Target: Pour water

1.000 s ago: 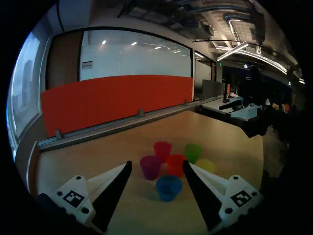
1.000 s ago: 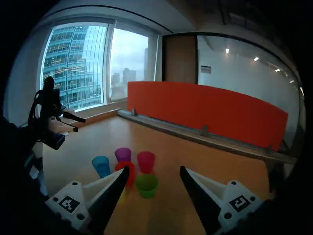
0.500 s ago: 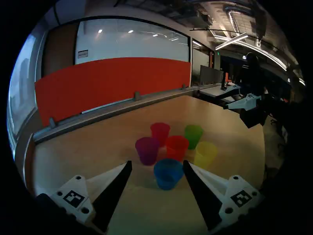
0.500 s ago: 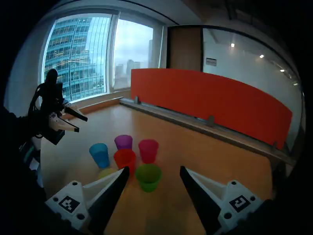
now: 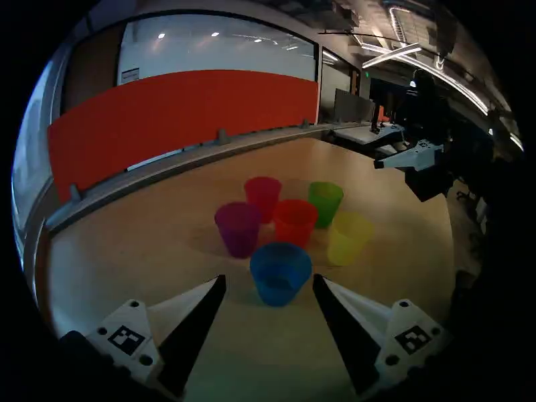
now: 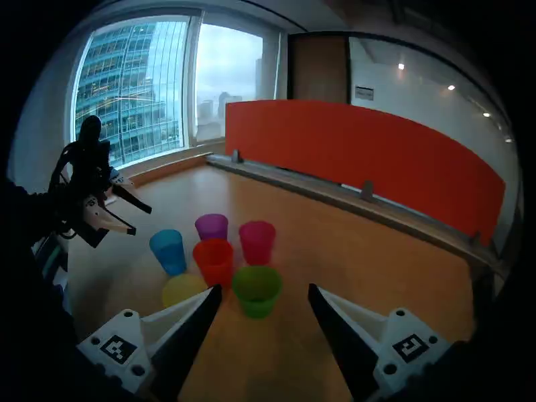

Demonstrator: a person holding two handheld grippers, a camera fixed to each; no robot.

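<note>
Wooden table (image 5: 134, 248), blue cup (image 5: 280, 271) just before left hand-held gripper (image 5: 268, 277), green cup (image 6: 256, 291) before right hand-held gripper (image 6: 264, 287), both wide-open.

Left hand-held gripper (image 5: 268, 277): fingers spread wide, nothing between them, aimed forward and down, held clear above the surface (image 5: 134, 268). Right hand-held gripper (image 6: 263, 287): likewise spread wide, nothing gripped, pitched down over the surface, well apart from the left.

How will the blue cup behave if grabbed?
The blue cup looks like thin translucent plastic: probably light, may flex if squeezed hard. It narrows toward the base, so a push could tip it into the orange cup close behind.
</note>
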